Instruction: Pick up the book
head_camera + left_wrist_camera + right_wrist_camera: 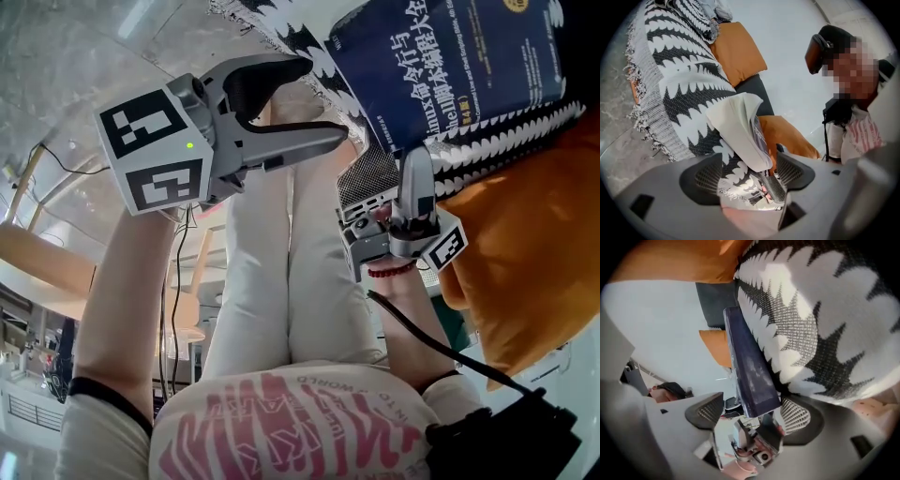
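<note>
Zigzag blanket point(506, 139) under navy book point(441, 66), right tool point(398, 164) jaws apart astride its edge, left tool point(323, 101) open beside it

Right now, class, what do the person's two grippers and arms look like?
Both the left gripper and right gripper are grey, with mesh-padded jaws and a cube of black-and-white square markers; the left's shows a green light. A black cable trails from the right one, beside a red bracelet.
</note>
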`<state>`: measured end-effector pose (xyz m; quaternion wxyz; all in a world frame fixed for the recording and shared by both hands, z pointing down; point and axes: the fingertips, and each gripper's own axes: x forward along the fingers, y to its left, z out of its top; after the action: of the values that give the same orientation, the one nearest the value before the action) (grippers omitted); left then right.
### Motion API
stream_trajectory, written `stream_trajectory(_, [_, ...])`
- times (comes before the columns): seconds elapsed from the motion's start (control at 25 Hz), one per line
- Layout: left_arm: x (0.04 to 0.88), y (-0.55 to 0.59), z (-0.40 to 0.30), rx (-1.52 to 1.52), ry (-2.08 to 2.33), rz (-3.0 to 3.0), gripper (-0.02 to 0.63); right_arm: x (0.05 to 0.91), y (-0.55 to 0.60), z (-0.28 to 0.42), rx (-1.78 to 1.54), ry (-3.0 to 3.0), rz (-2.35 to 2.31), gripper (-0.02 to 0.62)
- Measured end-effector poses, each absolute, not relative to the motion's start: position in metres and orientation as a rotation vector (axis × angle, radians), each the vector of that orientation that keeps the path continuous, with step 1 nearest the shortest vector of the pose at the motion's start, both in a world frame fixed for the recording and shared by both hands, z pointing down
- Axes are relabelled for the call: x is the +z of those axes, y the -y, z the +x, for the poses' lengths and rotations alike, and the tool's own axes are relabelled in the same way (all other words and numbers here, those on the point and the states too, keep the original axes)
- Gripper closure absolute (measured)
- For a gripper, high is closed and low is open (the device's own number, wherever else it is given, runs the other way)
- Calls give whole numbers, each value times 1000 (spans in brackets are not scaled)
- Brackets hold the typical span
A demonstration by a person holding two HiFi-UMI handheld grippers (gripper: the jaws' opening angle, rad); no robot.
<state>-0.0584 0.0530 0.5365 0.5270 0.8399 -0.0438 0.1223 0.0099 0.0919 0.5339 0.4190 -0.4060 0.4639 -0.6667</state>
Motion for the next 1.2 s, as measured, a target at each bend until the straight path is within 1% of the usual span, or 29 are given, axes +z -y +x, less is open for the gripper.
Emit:
stream_trajectory(0.32, [532,-53,-59,292,113,2018,250,494,-82,3,-1587,-1238,-756,215])
stream_trajectory(0.4, [530,-52,-55,263,103,2007,250,492,-82,3,-1592,-1234,-746,216])
stream_trajectory(0.48, [531,-49,-51,224,106,1981,233,494,-83,3,-1602,-1231,-748,215])
stream_trajectory(1.2, [513,-39,-21,129,2,1841,233,484,-70,1,-1608,-1259,-709,215])
